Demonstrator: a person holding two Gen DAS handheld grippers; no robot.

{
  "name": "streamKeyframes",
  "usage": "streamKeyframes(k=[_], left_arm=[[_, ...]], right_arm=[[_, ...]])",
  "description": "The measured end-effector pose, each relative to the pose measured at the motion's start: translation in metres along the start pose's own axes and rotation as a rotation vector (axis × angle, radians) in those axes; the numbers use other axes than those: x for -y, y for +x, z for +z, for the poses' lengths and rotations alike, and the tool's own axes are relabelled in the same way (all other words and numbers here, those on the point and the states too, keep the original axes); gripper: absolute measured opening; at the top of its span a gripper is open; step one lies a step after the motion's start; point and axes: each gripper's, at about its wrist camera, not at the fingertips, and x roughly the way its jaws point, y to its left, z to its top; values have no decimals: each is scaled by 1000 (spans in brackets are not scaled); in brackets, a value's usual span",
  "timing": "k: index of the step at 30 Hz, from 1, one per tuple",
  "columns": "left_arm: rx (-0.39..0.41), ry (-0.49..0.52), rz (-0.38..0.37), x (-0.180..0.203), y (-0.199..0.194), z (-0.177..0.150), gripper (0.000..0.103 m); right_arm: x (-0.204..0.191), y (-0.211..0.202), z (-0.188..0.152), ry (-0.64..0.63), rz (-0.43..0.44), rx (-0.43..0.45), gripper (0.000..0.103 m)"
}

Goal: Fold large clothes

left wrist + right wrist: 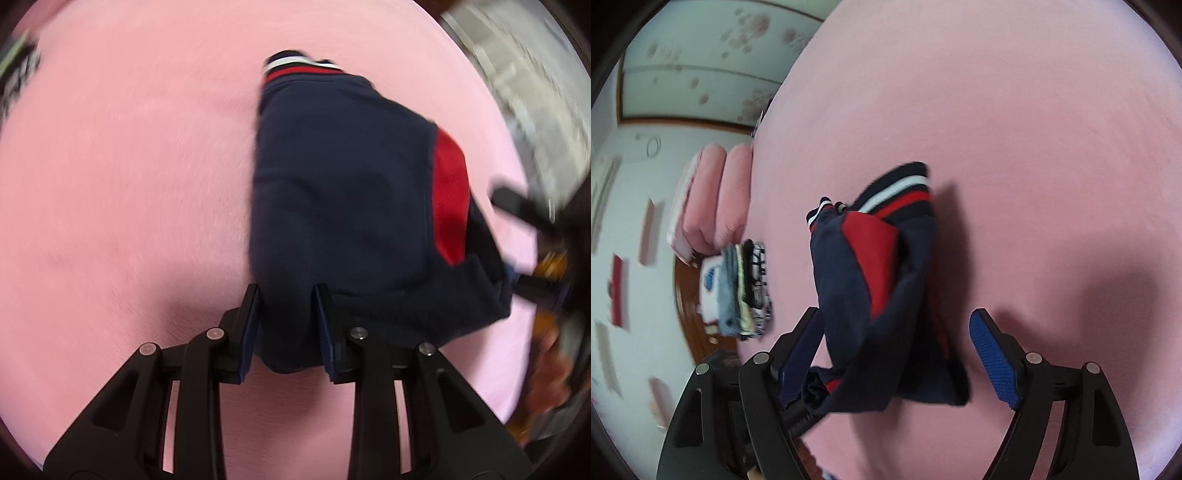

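Both wrist views close above shared garment (pixel 343 192) (pixel 879 280), pink bedding (pixel 129 166) (pixel 1015 129)

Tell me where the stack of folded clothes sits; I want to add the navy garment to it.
The stack of folded clothes shows in the right wrist view, at the left edge of the pink bedspread, beside the pink pillows, left of the navy garment.

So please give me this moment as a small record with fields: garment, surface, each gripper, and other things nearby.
garment: navy sweatshirt with red panel and striped ribbed hem, folded into a bundle
surface: pink bedsheet
left gripper: shut on the sweatshirt's near corner
right gripper: jaws wide open, sweatshirt lying between them, not pinched
nearby: stack of folded clothes at the bed's edge; two pink pillows behind the stack
image quality: both views motion-blurred
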Motion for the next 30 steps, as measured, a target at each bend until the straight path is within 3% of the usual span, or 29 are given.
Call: streamKeyframes(k=[4,7,8,9,12,14,16,17,18,20,21,24,27,30], left_arm=[[15,-33,4,-4,-1,-4,29],[21,-59,6,-11,-6,-5,31],[22,-72,10,-15,-8,-4,31],[22,-88,6,-19,-11,-3,32],[8,-182,-43,-40,-21,2,40],[20,-229,-65,-52,-29,6,42],[43,-240,-43,-62,-38,10,45],[55,-236,-26,-65,-42,13,48],[63,-227,-12,-66,-44,15,49],[72,-217,-6,-65,-48,16,49],[72,-214,-13,-65,-49,17,49],[72,-216,-28,-61,-49,19,49],[67,-207,-29,-54,-48,19,49],[55,-194,-41,-42,-44,17,49]], right_arm=[[-28,22,9,-112,-19,-6,78],[-51,42,13,-262,-115,-26,39],[-56,45,12,-307,-129,-13,21],[-56,45,13,-327,-108,-3,19],[-40,38,21,-282,-15,44,18],[-21,43,27,-195,-126,13,18],[-5,39,24,-136,-149,-1,19],[0,35,23,-122,-148,-1,25],[4,29,21,-103,-162,5,39],[10,11,18,-81,-212,47,53],[11,2,16,-79,-211,64,54],[8,-27,6,-90,-140,94,54],[0,-40,0,-119,-15,43,54],[-17,-30,-7,-160,34,-16,54]])
